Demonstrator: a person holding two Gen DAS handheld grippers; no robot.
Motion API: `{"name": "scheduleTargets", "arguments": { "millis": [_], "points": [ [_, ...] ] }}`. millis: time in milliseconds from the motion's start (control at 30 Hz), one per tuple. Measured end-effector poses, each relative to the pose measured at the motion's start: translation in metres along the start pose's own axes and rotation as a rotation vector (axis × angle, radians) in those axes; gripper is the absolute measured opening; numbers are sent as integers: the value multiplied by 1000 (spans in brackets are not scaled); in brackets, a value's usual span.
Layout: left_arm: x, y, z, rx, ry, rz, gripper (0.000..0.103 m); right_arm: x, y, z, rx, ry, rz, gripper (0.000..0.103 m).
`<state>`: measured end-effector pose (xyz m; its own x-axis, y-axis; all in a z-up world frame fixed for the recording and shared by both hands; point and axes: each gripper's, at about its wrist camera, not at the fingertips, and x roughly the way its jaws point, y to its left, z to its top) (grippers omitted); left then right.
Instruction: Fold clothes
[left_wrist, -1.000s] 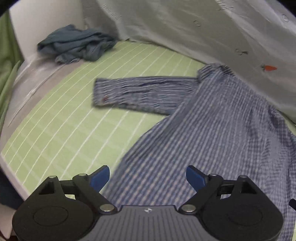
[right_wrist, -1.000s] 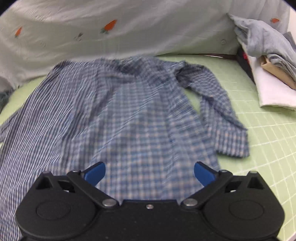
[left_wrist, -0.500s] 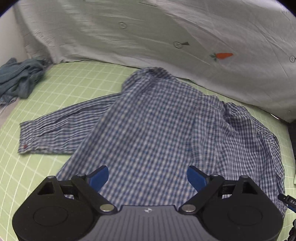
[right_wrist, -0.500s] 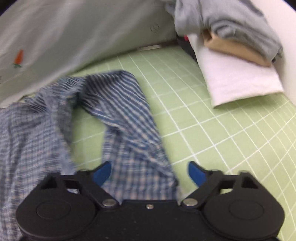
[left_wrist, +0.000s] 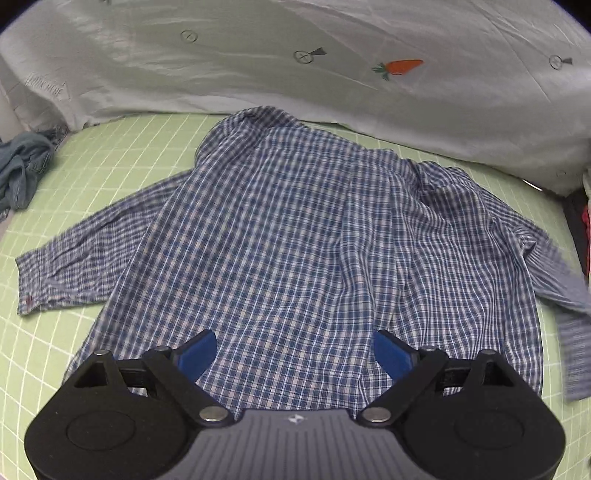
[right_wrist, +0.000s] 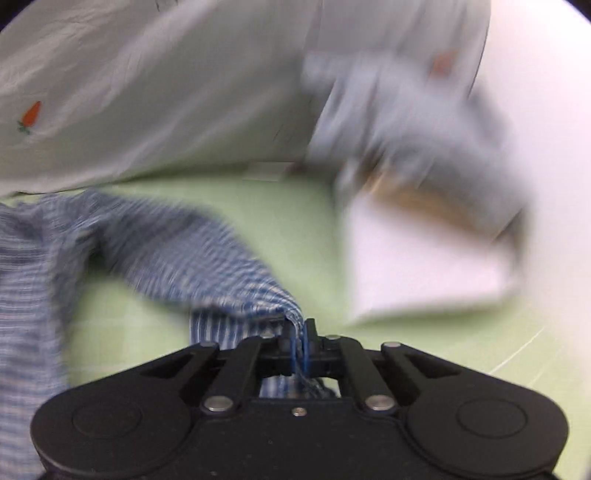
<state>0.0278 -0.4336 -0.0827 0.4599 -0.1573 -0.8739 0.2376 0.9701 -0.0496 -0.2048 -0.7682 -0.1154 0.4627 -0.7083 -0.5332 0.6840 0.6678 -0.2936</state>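
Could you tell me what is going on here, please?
A person with a gripper in each hand is folding a checked shirt spread on a green grid mat. The right gripper is shut on the end of the shirt's sleeve. The left gripper hangs open over the shirt's lower edge, holding nothing. The other sleeve lies flat on the mat. Other clothes sit at the mat's edge.
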Motion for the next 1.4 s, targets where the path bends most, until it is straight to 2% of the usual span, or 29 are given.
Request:
{"name": "scheduleTargets", "arguments": {
  "millis": [67, 133, 167, 267, 300, 333, 367, 400, 433, 500, 533, 567, 633, 700, 767, 900, 967, 1100, 1400],
  "points": [
    [-1, -4, -1, 18, -4, -2, 92, -16, 1, 5, -78, -99, -108, 4],
    [0, -7, -3, 28, 3, -10, 92, -17, 6, -3, -112, -75, -108, 5],
    [1, -8, -4, 30, 9, -15, 92, -17, 9, -8, -128, -58, -104, 6],
    [2, -11, -7, 39, 24, -33, 92, -4, 24, -36, -140, 117, -3, 14],
    [1, -12, -7, 48, 24, -35, 92, -6, 26, -42, -119, 138, 19, 20],
    [1, -13, -8, 57, 24, -32, 92, -8, 28, -47, -94, 156, 39, 32],
    [1, -14, -8, 62, 25, -29, 92, -12, 26, -47, -49, 154, 50, 39],
    [1, -14, -8, 68, 26, -26, 92, -15, 21, -46, 12, 149, 60, 52],
    [1, -14, -8, 70, 29, -26, 92, -18, 14, -44, 83, 143, 72, 59],
    [2, -15, -8, 75, 33, -27, 92, -21, -5, -43, 257, 131, 79, 68],
    [2, -16, -8, 78, 33, -27, 92, -20, -16, -43, 351, 129, 62, 75],
    [2, -16, -8, 81, 32, -27, 92, -19, -27, -45, 447, 130, 35, 77],
    [1, -18, -7, 90, 30, -26, 92, -8, -46, -50, 561, 157, -11, 78],
    [1, -19, -7, 99, 31, -23, 92, 6, -58, -55, 608, 202, -48, 78],
    [2, -19, -7, 108, 36, -18, 92, 21, -62, -60, 577, 244, -63, 78],
    [1, -20, -9, 126, 43, -6, 92, 40, -56, -68, 418, 307, -86, 74],
    [0, -20, -10, 128, 45, 1, 92, 40, -59, -72, 396, 297, -97, 76],
    [1, -18, -11, 121, 54, 14, 92, 48, -77, -72, 355, 295, -171, 78],
    [0, -9, -10, 97, 54, 34, 92, 88, -121, -62, 285, 303, -320, 77]
  ]
}}
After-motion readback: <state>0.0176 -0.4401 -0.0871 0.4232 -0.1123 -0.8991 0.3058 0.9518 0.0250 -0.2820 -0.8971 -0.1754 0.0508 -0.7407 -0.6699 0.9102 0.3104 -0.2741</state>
